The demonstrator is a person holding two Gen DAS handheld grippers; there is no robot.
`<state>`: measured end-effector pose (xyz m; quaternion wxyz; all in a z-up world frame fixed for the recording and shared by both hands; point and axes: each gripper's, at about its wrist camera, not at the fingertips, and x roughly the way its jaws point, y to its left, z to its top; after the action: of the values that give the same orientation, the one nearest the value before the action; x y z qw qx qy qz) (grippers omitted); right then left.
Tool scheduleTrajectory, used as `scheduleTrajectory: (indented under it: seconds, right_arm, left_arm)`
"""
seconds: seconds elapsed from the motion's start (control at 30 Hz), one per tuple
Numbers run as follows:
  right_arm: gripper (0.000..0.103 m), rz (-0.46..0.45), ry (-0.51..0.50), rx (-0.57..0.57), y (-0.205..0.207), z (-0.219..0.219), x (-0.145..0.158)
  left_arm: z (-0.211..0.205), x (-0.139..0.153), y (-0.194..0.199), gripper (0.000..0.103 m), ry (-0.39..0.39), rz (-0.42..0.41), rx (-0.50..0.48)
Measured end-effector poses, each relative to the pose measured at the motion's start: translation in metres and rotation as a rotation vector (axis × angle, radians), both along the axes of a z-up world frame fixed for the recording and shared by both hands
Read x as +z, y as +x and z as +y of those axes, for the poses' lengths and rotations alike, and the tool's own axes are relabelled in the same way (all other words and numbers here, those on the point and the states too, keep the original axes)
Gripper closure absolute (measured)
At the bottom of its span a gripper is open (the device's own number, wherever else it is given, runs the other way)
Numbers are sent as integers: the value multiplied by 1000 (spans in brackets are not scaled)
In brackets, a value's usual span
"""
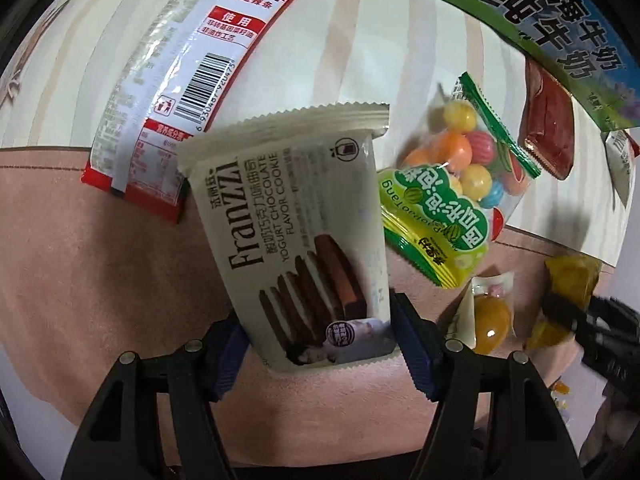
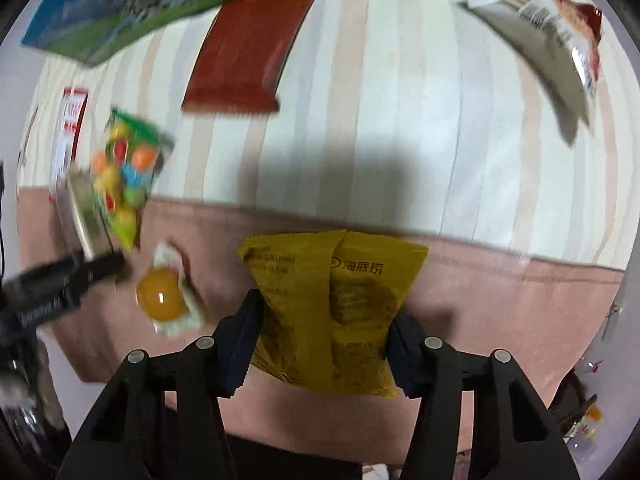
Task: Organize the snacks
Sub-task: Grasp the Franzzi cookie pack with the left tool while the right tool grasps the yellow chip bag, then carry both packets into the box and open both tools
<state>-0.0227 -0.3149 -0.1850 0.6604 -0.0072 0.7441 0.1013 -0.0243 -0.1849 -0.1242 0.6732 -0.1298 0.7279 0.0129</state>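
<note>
A cream cookie packet (image 1: 304, 236), a mustard-yellow packet (image 2: 336, 308), and a cream-and-beige striped cloth (image 2: 420, 120) edged pink.

Matt cream cookie packet (image 1: 304, 232), glossy clear candy bag (image 1: 460, 168), and crinkled yellow foil pouch (image 2: 332, 312) over soft striped cloth (image 2: 400, 120).

Your left wrist view looks straight down, close over the striped cloth (image 1: 352, 40); your right wrist view does likewise. Both share the gumball bag (image 1: 460, 152) (image 2: 124, 176), the orange jelly cup (image 1: 490, 322) (image 2: 162, 294) and the milk carton (image 1: 560, 20) (image 2: 120, 12).
</note>
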Motion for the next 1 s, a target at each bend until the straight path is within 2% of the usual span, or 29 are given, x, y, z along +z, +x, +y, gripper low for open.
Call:
scheduleTrajectory:
  seconds: [0.27, 0.43, 0.47, 0.5, 0.53, 0.57, 0.6, 0.67, 0.83, 0.93, 1.0]
  right_arm:
    - [22, 7, 57, -123, -17, -28, -7]
    - [19, -10, 39, -152, -28, -27, -12]
    - [19, -19, 34, -154, -30, -26, -12]
    - [19, -27, 30, -160, -30, -27, -15]
    - [22, -41, 22, -166, -33, -26, -16]
    - [33, -49, 5, -167, -35, -22, -17]
    - [38, -64, -28, -167, -27, -24, -32]
    - [46, -81, -21, -180, -33, -28, -28]
    - [52, -90, 28, -212, -42, -46, -16]
    - [52, -90, 89, -235, -41, -53, -1]
    - [53, -116, 122, -236, -43, -51, 20]
  left_arm:
    - [16, -2, 17, 37, -22, 9, 45]
    - [37, -1, 34, 37, -29, 3, 76]
    - [42, 1, 38, 39, -28, -1, 82]
    - [43, 2, 39, 45, -15, -4, 82]
    - [48, 6, 39, 45, -6, -15, 78]
    - [53, 12, 41, 45, -5, -23, 72]
    - [61, 21, 46, 45, 6, -25, 62]
    - [55, 36, 31, 45, 34, -32, 31]
    - [50, 47, 3, 46, 64, -16, -30]
    - [42, 65, -3, 47, 63, -48, -54]
    - [34, 84, -2, 48, 51, -83, -67]
